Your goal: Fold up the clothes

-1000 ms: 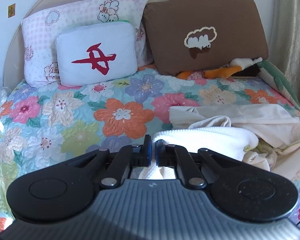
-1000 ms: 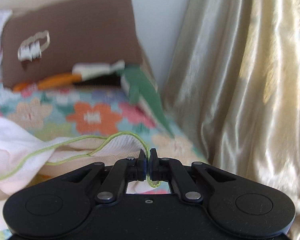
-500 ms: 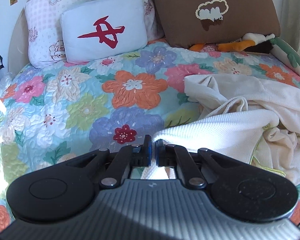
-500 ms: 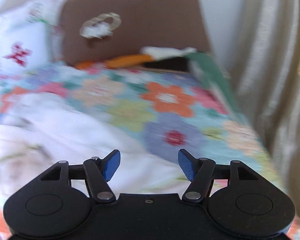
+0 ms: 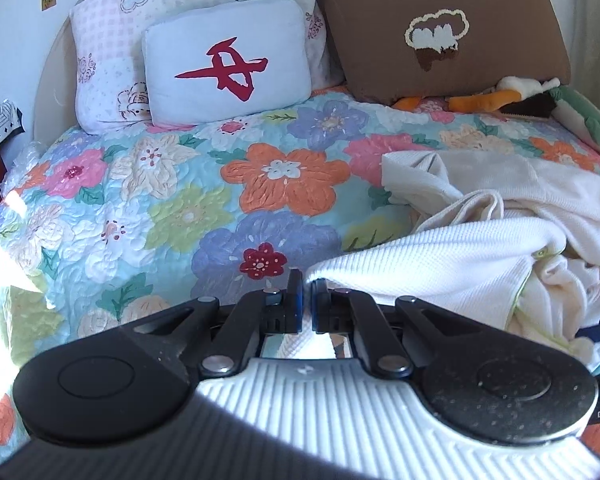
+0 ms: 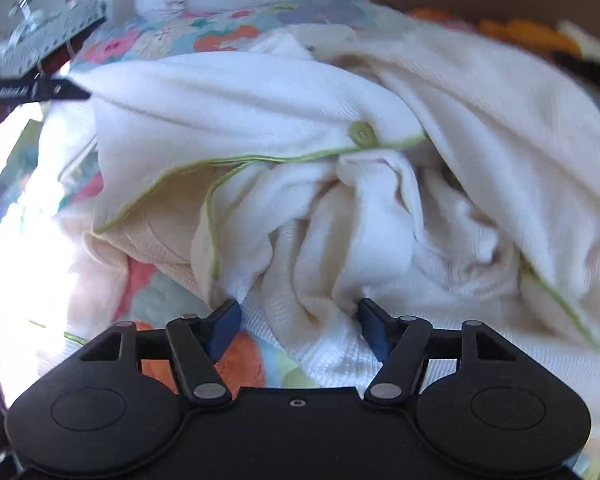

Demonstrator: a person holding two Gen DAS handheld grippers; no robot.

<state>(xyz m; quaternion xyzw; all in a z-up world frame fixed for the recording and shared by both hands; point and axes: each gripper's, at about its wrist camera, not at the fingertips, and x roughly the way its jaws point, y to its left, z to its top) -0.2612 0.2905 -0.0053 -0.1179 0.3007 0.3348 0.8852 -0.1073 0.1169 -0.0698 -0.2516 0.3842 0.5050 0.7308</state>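
Observation:
A white waffle-knit garment with green trim lies crumpled on the right side of the floral bedspread. My left gripper is shut on one corner of it and holds that corner up off the bed. In the right wrist view the same garment fills the frame, with a green button and a green-edged hem. My right gripper is open just in front of a bunched fold, its blue pads on either side of the cloth. A cream garment lies under and behind the white one.
A white pillow with a red mark, a pink patterned pillow and a brown cushion lean on the headboard. A plush toy lies at the back right. A nightstand stands left of the bed.
My right gripper let go of the green-trimmed hem, opened, and swung down and left to the bunched cloth. My left gripper stayed shut on the white corner, drawing it back toward the bed's near side.

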